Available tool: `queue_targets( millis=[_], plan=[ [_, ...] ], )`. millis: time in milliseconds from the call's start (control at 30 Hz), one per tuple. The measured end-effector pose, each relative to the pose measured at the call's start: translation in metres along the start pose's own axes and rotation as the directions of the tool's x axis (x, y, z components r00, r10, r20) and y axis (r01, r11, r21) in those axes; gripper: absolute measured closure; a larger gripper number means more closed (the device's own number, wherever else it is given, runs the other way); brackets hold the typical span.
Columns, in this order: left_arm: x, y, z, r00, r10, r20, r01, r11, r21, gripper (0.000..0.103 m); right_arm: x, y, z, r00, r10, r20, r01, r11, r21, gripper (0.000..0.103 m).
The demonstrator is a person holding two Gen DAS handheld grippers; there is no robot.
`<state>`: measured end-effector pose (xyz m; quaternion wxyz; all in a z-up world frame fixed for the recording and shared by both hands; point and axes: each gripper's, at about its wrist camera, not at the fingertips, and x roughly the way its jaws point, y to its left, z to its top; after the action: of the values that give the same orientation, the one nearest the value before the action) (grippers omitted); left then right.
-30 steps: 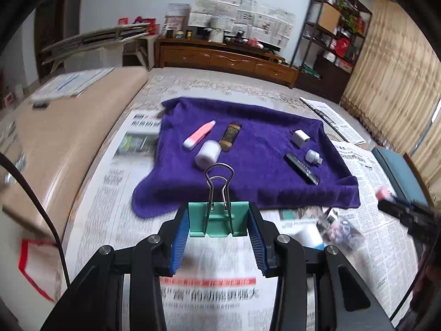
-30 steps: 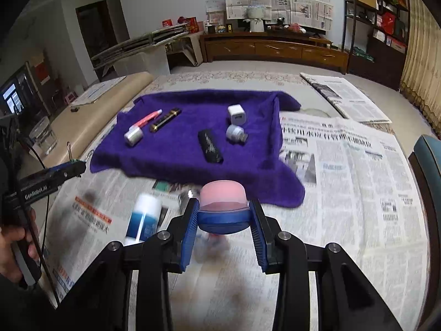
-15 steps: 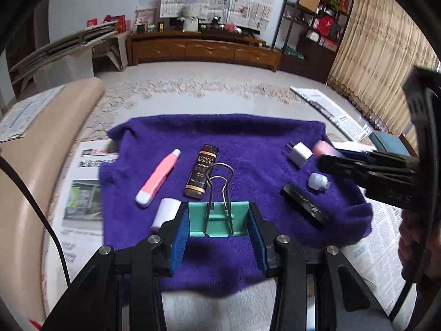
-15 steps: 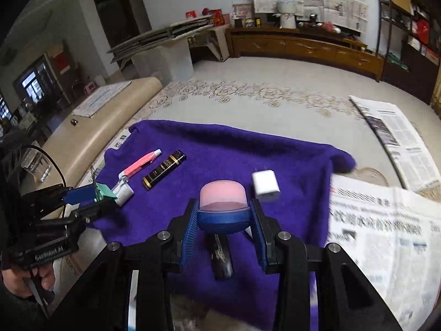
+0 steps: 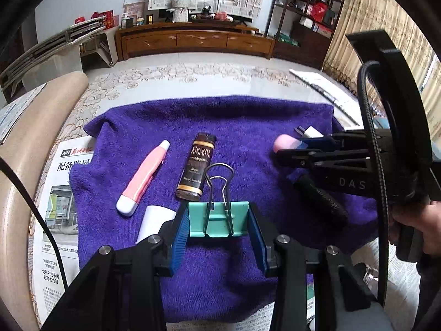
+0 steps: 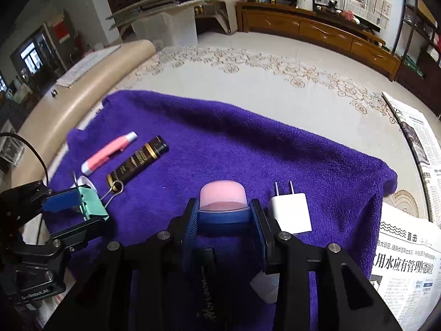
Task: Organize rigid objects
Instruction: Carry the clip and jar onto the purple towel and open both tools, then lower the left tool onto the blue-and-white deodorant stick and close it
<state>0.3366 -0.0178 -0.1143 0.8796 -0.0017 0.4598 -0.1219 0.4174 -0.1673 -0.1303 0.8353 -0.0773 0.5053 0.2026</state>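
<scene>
Both claws loaded over the purple towel (image 5: 248, 127).
L claw (image 5: 219, 220) was clamped on a teal binder clip (image 5: 217, 219), wire handles fwd, over the towel's near-left part. R claw (image 6: 223, 215) gripped a blue container w/ pink cap (image 6: 222, 195) near mid-towel, just beside a white plug adapter (image 6: 290, 213). Pink pen (image 5: 143, 176) & brown tube (image 5: 197, 165) lay side by side, apart, on the towel's left half; black stick (image 5: 319, 197) at its right.
</scene>
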Motion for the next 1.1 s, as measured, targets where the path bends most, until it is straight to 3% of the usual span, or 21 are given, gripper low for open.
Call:
queue_targets(
  millis=[500, 567, 633, 700, 900, 967, 1033, 1100],
  plan=[
    [0.008, -0.017, -0.005, 0.997, 0.049, -0.066, -0.040, 0.991, 0.129, 0.063, 0.001, 0.002, -0.006, 1.000, -0.005, -0.006, 0.005, 0.996, -0.093, 0.065],
    [0.006, -0.021, -0.006, 0.996, 0.057, -0.071, -0.047, 0.989, 0.139, 0.060, -0.001, 0.000, -0.008, 1.000, 0.016, -0.004, -0.016, 0.997, -0.077, 0.065],
    [0.004, -0.022, -0.007, 0.997, 0.043, -0.067, -0.034, 0.990, 0.138, 0.043, -0.007, -0.006, -0.011, 0.999, 0.053, 0.007, -0.053, 0.998, -0.039, 0.065],
    [0.000, -0.022, -0.010, 0.998, 0.029, -0.050, -0.022, 0.991, 0.134, 0.041, -0.019, -0.008, -0.015, 0.998, 0.050, 0.035, -0.049, 0.999, -0.021, 0.065],
    [-0.027, -0.021, -0.019, 1.000, 0.008, 0.024, -0.010, 0.997, 0.074, 0.019, -0.073, -0.007, -0.034, 0.992, -0.036, 0.117, 0.033, 0.999, 0.032, 0.037],
    [-0.038, -0.020, -0.025, 0.999, 0.009, 0.048, -0.011, 0.998, 0.057, 0.015, -0.090, -0.006, -0.043, 0.989, -0.076, 0.125, 0.069, 0.996, 0.054, 0.017],
    [-0.049, -0.023, -0.033, 0.997, 0.015, 0.070, -0.018, 0.999, 0.042, 0.005, -0.113, -0.005, -0.058, 0.980, -0.126, 0.154, 0.117, 0.991, 0.070, 0.008],
    [-0.061, -0.024, -0.039, 0.995, 0.024, 0.094, -0.026, 0.999, 0.024, 0.000, -0.132, -0.002, -0.072, 0.971, -0.172, 0.167, 0.161, 0.984, 0.079, 0.001]
  ],
)
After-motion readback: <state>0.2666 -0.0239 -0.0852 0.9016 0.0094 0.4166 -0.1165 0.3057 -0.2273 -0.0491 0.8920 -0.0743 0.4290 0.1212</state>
